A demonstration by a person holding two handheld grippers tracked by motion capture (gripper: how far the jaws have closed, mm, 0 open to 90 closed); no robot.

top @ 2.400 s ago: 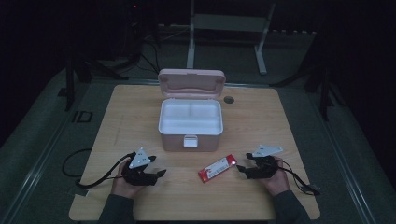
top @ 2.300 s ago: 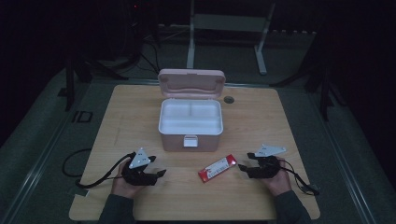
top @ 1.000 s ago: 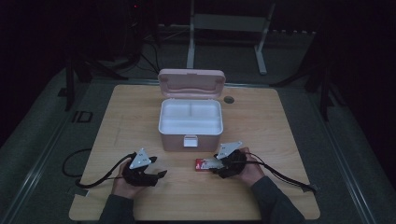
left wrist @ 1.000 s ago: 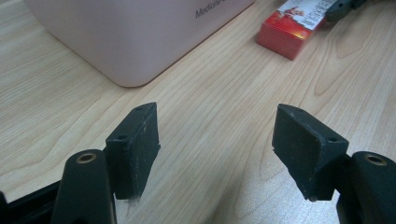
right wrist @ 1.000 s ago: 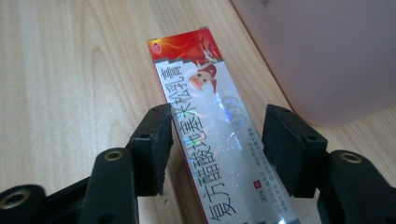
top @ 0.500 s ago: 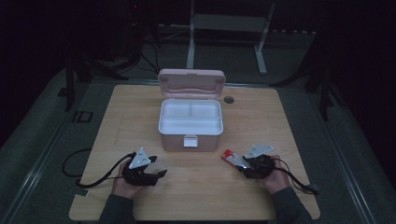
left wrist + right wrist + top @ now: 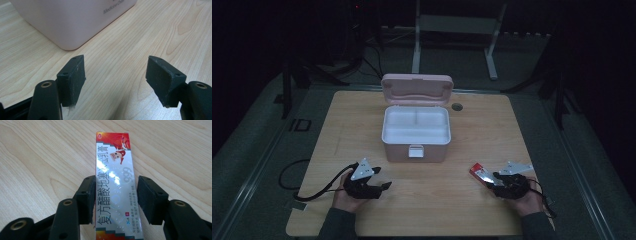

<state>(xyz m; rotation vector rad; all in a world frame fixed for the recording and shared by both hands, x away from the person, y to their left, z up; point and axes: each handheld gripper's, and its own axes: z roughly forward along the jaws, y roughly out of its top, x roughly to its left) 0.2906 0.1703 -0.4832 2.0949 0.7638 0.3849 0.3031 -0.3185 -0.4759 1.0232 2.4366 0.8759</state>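
The room around the wooden table [image 7: 362,125] is very dark in the high view, so the stands and cables behind it are hard to make out, and the person's forearms are cut off at the bottom edge. In the left gripper view the pink medicine box [image 7: 72,20] is cropped at the top, leaving just one rounded lower corner and part of a printed word on its wall. In the right gripper view the near end of the red-and-white ointment carton [image 7: 116,187] runs out of frame at the bottom. In the high view the medicine box [image 7: 416,132] stands at the table's middle with its lid tipped up and back and its white tray bare. The left gripper [image 7: 384,185] rests low on the near left of the table, pointing right, held in the left hand [image 7: 346,192]; its jaws stand wide apart with nothing between them, only bare wood. The right gripper [image 7: 488,180] sits near the front right edge in the right hand [image 7: 524,197], pointing left and away. The carton [image 7: 479,172] lies lengthwise between its jaws, which sit close on both long sides; whether they truly press it I cannot tell.
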